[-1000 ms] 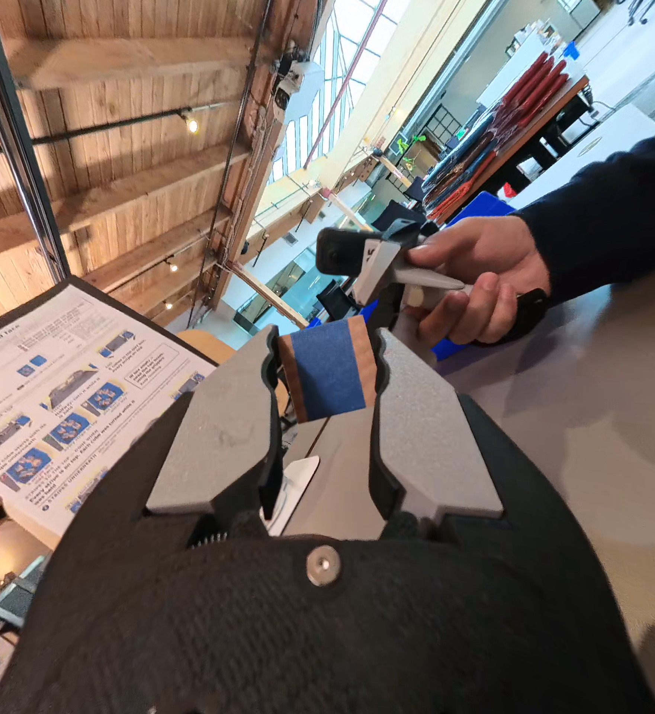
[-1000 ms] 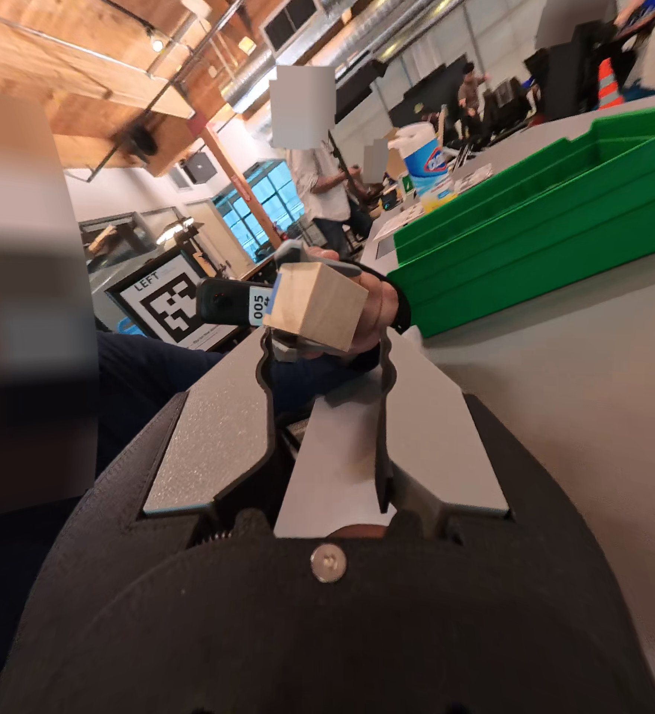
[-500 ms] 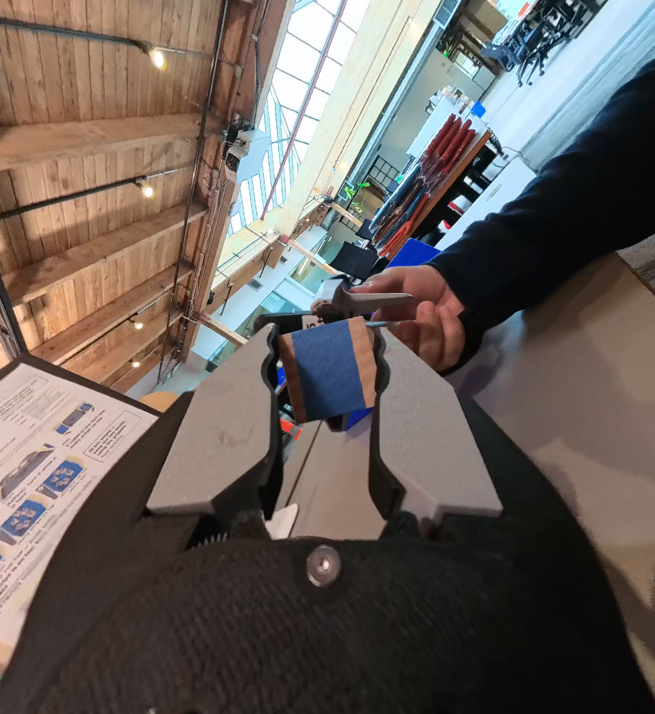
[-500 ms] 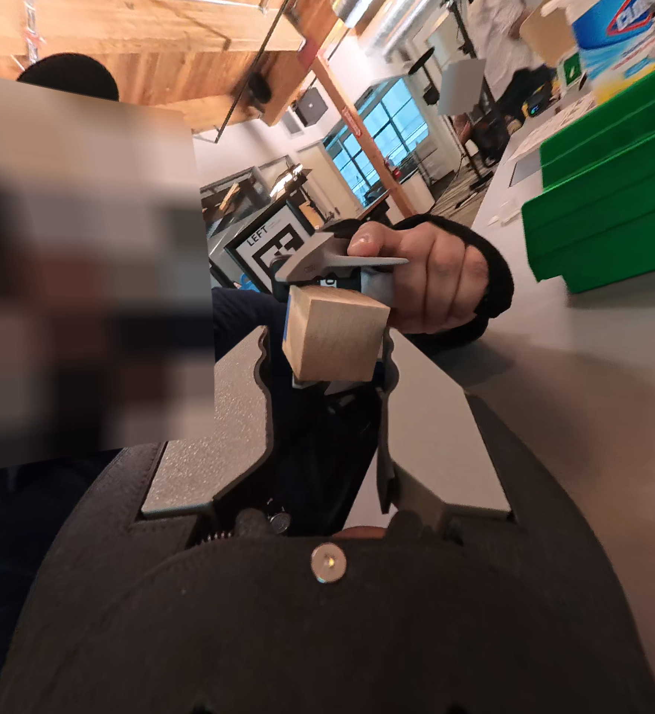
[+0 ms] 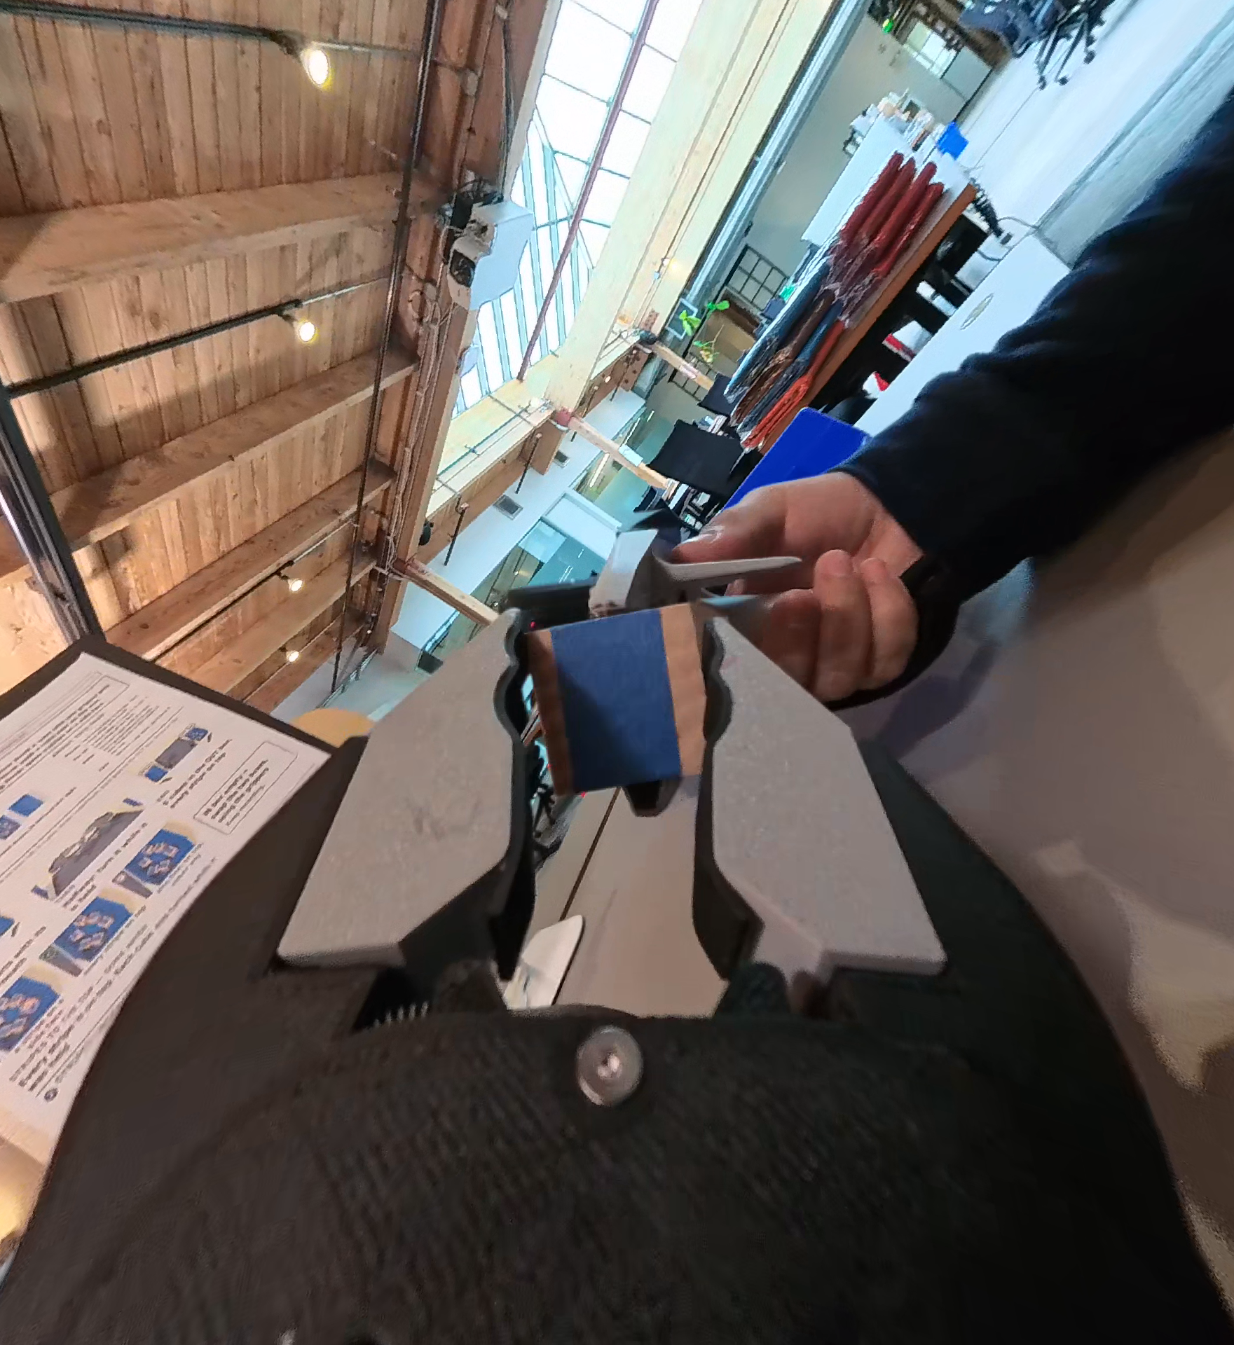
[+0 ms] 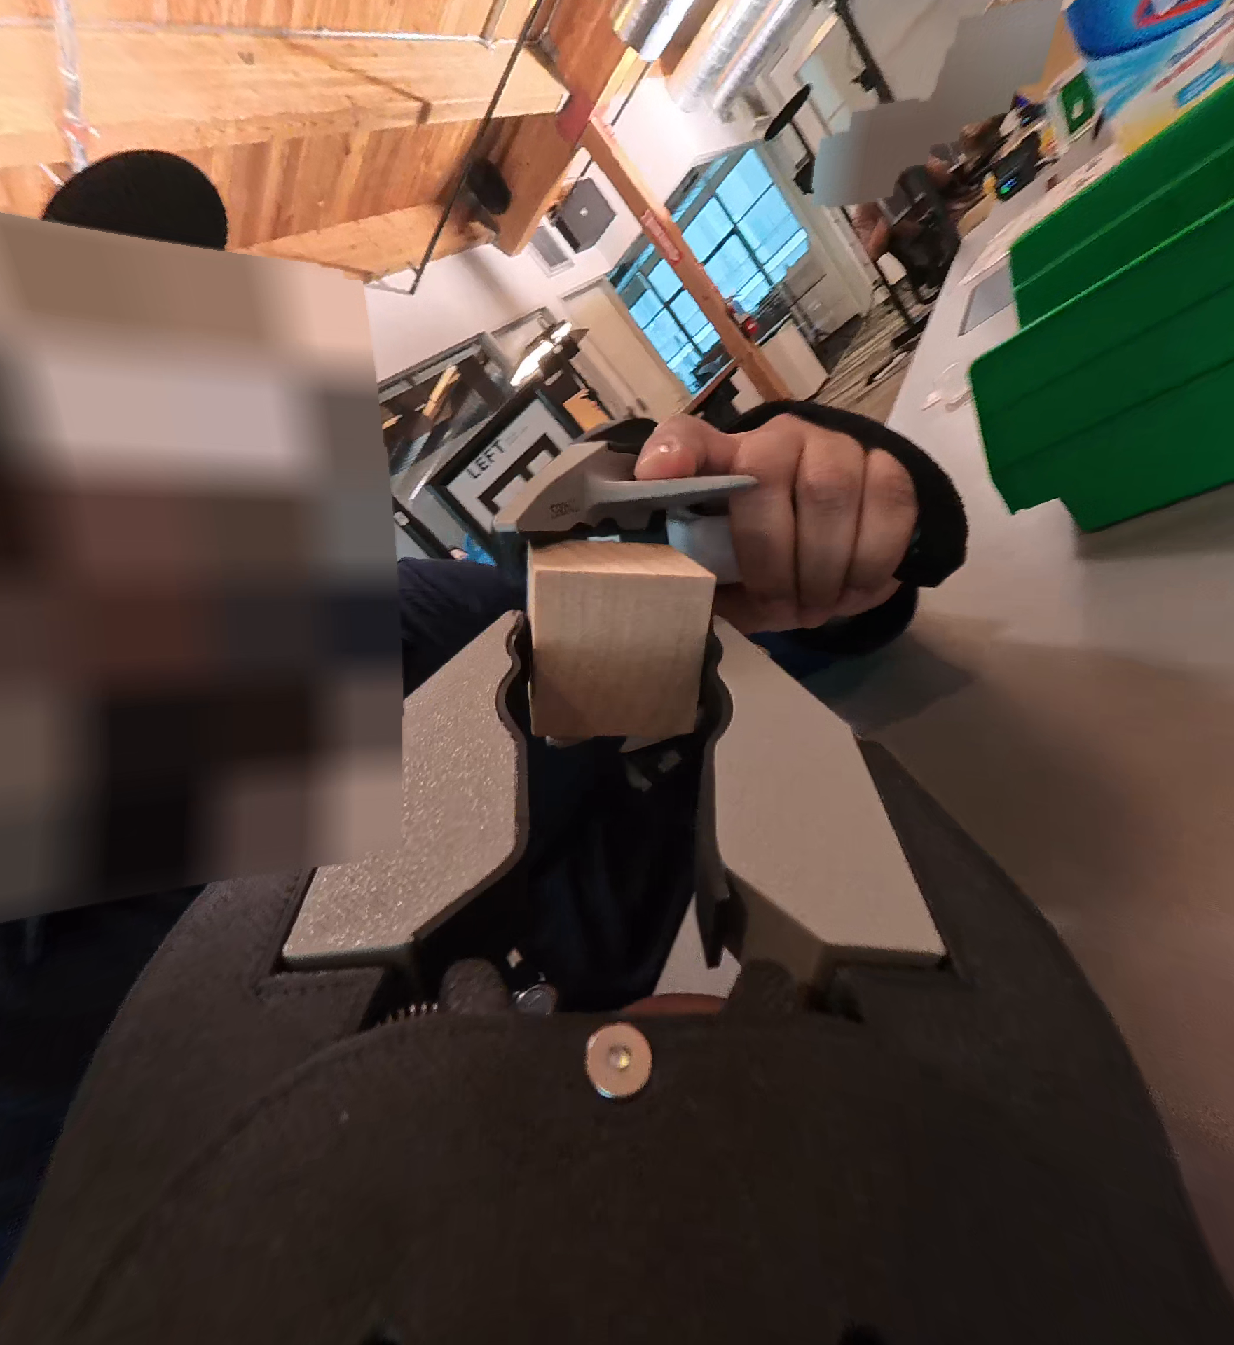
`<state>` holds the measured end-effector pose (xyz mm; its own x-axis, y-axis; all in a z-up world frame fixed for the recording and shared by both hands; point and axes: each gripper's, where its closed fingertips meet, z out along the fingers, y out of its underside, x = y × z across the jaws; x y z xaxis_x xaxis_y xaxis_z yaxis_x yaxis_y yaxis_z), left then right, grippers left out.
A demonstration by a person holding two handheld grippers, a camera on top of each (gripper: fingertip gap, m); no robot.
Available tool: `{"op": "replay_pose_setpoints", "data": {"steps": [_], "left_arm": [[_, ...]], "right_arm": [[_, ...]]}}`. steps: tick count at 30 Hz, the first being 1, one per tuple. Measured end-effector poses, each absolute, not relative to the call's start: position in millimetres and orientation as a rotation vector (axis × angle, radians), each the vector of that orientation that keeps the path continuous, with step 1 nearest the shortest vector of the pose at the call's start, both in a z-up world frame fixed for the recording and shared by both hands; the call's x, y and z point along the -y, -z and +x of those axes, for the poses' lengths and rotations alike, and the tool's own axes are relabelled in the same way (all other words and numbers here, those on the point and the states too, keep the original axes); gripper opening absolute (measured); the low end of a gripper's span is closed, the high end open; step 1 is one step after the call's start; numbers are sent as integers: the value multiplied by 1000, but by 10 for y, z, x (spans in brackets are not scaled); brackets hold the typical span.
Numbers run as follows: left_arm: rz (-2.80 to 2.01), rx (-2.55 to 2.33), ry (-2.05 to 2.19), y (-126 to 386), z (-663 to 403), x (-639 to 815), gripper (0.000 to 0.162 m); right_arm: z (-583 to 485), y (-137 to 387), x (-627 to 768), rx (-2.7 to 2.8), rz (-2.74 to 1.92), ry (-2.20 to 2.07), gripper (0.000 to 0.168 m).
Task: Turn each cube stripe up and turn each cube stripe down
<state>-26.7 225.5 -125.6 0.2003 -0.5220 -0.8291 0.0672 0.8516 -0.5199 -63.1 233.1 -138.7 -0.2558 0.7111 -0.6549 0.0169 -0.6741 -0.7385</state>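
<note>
One wooden cube is held in the air between both grippers, which face each other. In the left wrist view the cube (image 5: 614, 709) shows its blue-striped face, tilted a little, and my left gripper (image 5: 612, 644) is shut on its two sides. The right gripper (image 5: 679, 582), held by a hand (image 5: 825, 582), has a finger above and a finger below the cube. In the right wrist view the cube (image 6: 617, 648) shows a plain wood face and my right gripper (image 6: 617, 640) is shut on its sides. The left gripper (image 6: 599, 502) is behind it.
A grey table (image 5: 1145, 800) lies below on the right. An illustrated instruction sheet on a black board (image 5: 75, 873) stands at the left. Stacked green bins (image 6: 1145, 327) sit on the table (image 6: 1109, 837) to the right. A dark sleeve (image 5: 1072, 364) reaches in from the right.
The right gripper came in around the cube held by the left gripper, and its fingers now touch both sides. The cube turned from tilted to nearly square in the right wrist view.
</note>
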Motion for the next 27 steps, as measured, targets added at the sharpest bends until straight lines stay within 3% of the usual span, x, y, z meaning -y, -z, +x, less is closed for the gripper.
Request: {"op": "replay_pose_setpoints", "data": {"steps": [1,5,7,12,15,18,20,27], "left_arm": [[-430,-1304,422,1259,-267,-2289,45],[-542,-1256,393,1292,-259,-2511,46],[-640,-1194,375,1281,-272,-2712,65],[-1126,-1033,284,1515,-385,-3543,60],[-1509,-957,172,2006,-557,-4033,30],[-1659,-899,35,2223,-720,-4274,23],[-1652,-862,45,2181,-744,-4292,8],[-1642,-830,16,2148,-779,-4308,6]], "right_arm": [[-625,1392,-2368,877,-1543,-1943,44],[-567,1430,-2587,815,-1596,-1716,44],[-482,1494,-2790,755,-1652,-1515,43],[161,1779,-3503,517,-1832,-650,44],[487,1789,-3655,440,-1840,-313,44],[580,1850,-3703,419,-1873,-218,44],[599,1880,-3718,427,-1882,-183,44],[594,1925,-3731,437,-1894,-154,44]]}}
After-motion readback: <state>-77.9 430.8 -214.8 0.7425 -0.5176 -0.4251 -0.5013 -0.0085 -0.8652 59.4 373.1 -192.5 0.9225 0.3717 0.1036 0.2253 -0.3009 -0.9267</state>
